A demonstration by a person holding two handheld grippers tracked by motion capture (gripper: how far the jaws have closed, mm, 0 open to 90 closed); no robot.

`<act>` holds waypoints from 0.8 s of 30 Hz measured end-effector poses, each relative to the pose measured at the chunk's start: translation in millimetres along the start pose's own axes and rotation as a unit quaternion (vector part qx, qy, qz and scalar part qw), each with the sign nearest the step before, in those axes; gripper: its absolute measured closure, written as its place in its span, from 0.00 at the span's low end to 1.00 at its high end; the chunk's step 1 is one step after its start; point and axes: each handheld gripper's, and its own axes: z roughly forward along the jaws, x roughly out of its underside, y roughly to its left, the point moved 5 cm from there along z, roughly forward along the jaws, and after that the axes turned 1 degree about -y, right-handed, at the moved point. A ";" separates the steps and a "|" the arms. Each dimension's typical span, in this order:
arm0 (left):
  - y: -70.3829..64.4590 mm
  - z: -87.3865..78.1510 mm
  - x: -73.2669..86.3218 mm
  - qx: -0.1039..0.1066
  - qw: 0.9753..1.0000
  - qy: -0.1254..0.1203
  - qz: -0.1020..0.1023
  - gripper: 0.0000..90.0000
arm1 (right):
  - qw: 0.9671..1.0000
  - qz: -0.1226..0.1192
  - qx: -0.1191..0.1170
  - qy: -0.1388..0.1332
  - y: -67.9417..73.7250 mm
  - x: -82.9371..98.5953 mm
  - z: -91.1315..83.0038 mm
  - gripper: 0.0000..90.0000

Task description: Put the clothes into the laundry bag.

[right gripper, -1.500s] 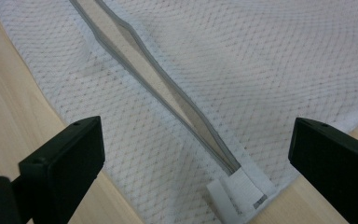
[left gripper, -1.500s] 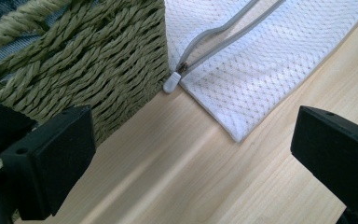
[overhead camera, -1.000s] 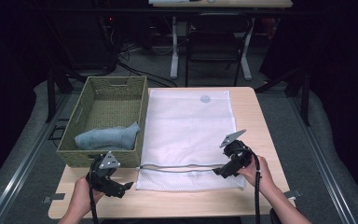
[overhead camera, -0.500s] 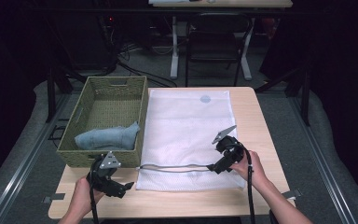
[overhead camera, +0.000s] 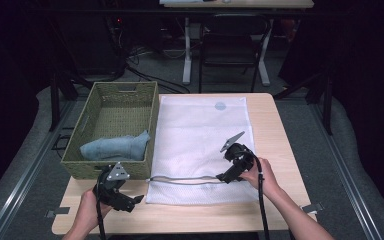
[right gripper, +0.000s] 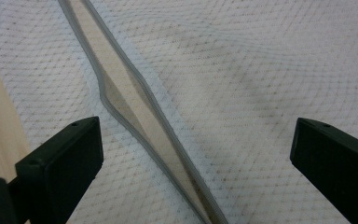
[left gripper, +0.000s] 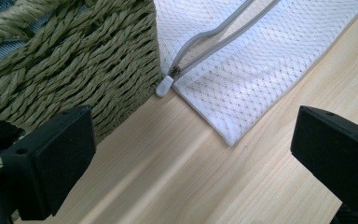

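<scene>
Mesh fills the middle of the high view: one white bag (overhead camera: 200, 145), flat and rectangular, lies on one pale wooden table (overhead camera: 280, 130). Its weave is a fine diamond net, soft and slightly rippled in the right gripper view. One grey zip (overhead camera: 185, 178) runs across the bag low in the frame; it gapes as a long narrow slit, with wood showing through. One small white rounded pull (left gripper: 164, 86) sits at the zip's end, touching the foot of the basket.

One basket (overhead camera: 152, 130) stands at centre left of the high view, just beside the bag: boxy, olive, woven of thick twisted cord, with a slot handle in its far wall. One grey-blue cloth (overhead camera: 115, 147), soft and bunched, lies inside it along the near wall.

Two grippers are held by two hands. Left gripper (overhead camera: 132, 201), at lower left, hangs over bare wood near the bag's corner, jaws wide apart and empty. Right gripper (overhead camera: 222, 178), at lower centre right, hovers over the zip's slit, jaws likewise spread wide, clamping nothing. Each jaw is a blunt black block.
</scene>
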 end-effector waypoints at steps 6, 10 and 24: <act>-0.2 0.1 0.1 0.001 1.000 0.000 -0.001 0.00 | 1.000 -0.005 -0.003 0.007 0.0 -5.6 7.5 0.03; -1.0 0.5 -0.3 0.003 1.000 -0.001 -0.001 0.00 | 1.000 -0.006 -0.006 0.015 1.4 -10.4 15.4 0.03; -0.7 0.5 0.2 0.004 1.000 0.002 0.003 0.00 | 0.998 -0.026 -0.012 0.049 5.2 -20.7 43.5 0.03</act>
